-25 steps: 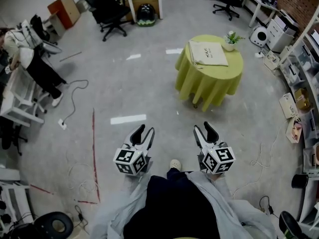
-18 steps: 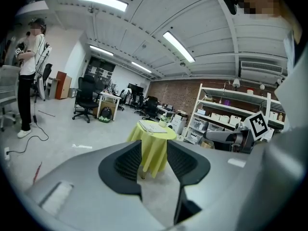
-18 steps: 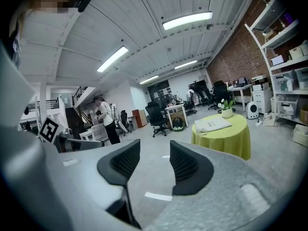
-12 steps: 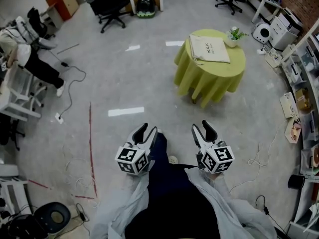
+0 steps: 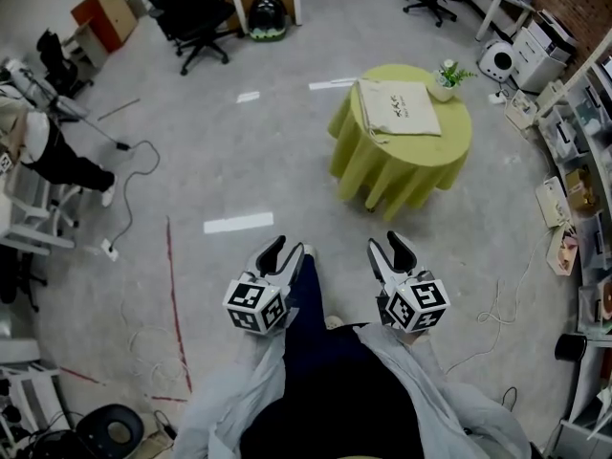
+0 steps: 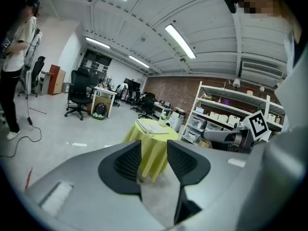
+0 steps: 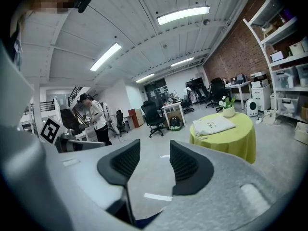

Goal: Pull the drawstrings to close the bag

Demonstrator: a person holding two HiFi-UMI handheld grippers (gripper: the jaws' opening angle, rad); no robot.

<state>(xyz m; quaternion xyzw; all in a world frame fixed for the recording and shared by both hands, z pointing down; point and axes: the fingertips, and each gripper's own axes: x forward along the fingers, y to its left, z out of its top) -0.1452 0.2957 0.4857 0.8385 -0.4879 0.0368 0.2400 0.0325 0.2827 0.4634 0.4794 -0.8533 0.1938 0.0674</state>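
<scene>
A cream drawstring bag (image 5: 399, 107) lies flat on a round table with a yellow-green cloth (image 5: 402, 156), some way ahead of me across the floor. The bag (image 7: 212, 125) shows in the right gripper view and the bag (image 6: 151, 127) in the left gripper view, far off. My left gripper (image 5: 281, 254) and right gripper (image 5: 387, 251) hang side by side in front of my body, well short of the table. Both are open with nothing between their jaws.
A small potted plant (image 5: 445, 76) stands on the table beside the bag. Office chairs (image 5: 187, 12) and desks stand at the back, shelving (image 5: 585, 199) along the right wall. Cables (image 5: 129, 194) lie on the floor at left. A person (image 7: 96, 117) stands at left.
I have stepped forward: the table and bag sit slightly nearer and the floor has shifted under me. Both grippers keep the same pose and the same jaw gap.
</scene>
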